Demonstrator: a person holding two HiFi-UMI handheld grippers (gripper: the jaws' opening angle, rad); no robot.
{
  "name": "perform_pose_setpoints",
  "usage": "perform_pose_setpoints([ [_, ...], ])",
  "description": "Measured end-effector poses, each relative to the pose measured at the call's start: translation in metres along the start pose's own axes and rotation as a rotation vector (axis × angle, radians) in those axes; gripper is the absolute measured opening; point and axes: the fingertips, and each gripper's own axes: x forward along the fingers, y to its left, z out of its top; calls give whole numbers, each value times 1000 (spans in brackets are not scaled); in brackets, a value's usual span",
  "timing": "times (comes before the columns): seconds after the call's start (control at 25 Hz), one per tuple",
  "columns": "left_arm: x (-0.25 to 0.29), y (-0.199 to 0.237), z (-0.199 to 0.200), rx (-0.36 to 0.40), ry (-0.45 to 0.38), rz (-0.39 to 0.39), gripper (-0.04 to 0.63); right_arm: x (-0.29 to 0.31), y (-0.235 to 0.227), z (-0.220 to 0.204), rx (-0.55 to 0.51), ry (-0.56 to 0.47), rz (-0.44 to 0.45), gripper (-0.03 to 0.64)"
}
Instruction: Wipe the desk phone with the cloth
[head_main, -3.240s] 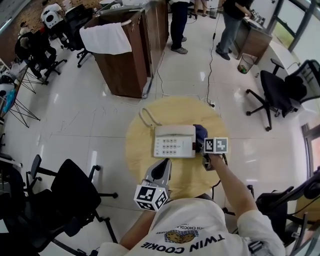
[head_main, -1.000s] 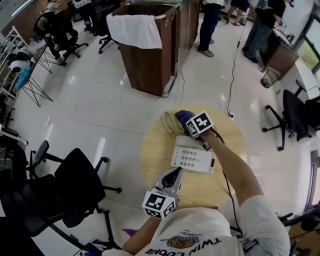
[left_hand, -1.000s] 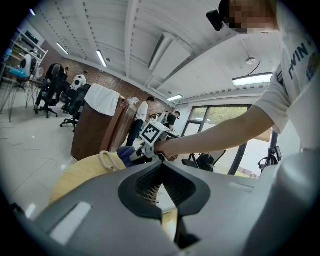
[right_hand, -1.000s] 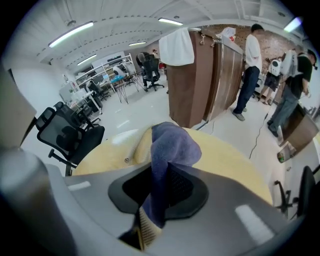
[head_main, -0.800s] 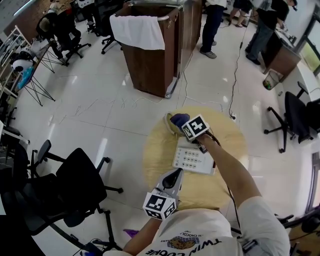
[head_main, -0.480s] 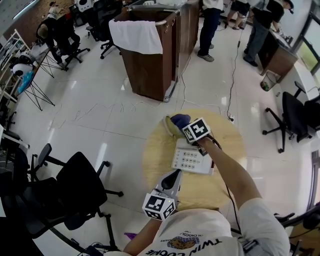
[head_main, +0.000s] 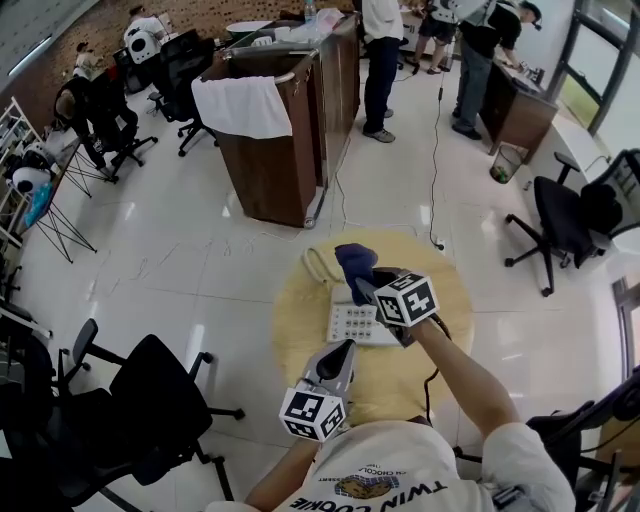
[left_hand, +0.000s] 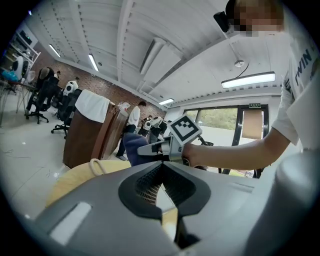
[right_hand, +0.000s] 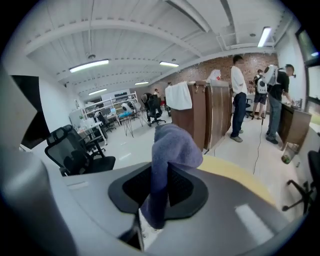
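A white desk phone (head_main: 352, 323) with a keypad lies on the round wooden table (head_main: 300, 330). Its beige handset (head_main: 316, 265) rests on the table at the phone's far left, and shows as a loop in the left gripper view (left_hand: 96, 167). My right gripper (head_main: 364, 286) hovers over the phone's far right part, shut on a blue cloth (head_main: 354, 262) that sticks up from the jaws (right_hand: 172, 149). My left gripper (head_main: 341, 349) stays near the table's front edge, short of the phone, shut and empty (left_hand: 162, 184).
A brown wooden cabinet (head_main: 270, 160) with a white towel (head_main: 242, 105) stands beyond the table. Black office chairs stand at the left (head_main: 150, 400) and right (head_main: 565, 205). People (head_main: 378, 60) stand at the back. A cable (head_main: 434, 150) runs across the floor.
My right gripper carried the cloth from the phone's right side round its far edge, then drew back toward me over the phone's right part. The left gripper has barely moved.
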Motion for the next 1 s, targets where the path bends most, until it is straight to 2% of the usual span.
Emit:
perform_pose_setpoints([
  [0.36, -13, -15, 6, 40, -18, -27, -8, -101, 56, -8, -12, -209, -37, 64],
  [0.72, -21, -38, 26, 63, -84, -55, -8, -180, 99, -27, -20, -423, -91, 63],
  [1.0, -28, -51, 32, 87, -111, -65, -8, -195, 109, -45, -32, -436, -132, 63],
])
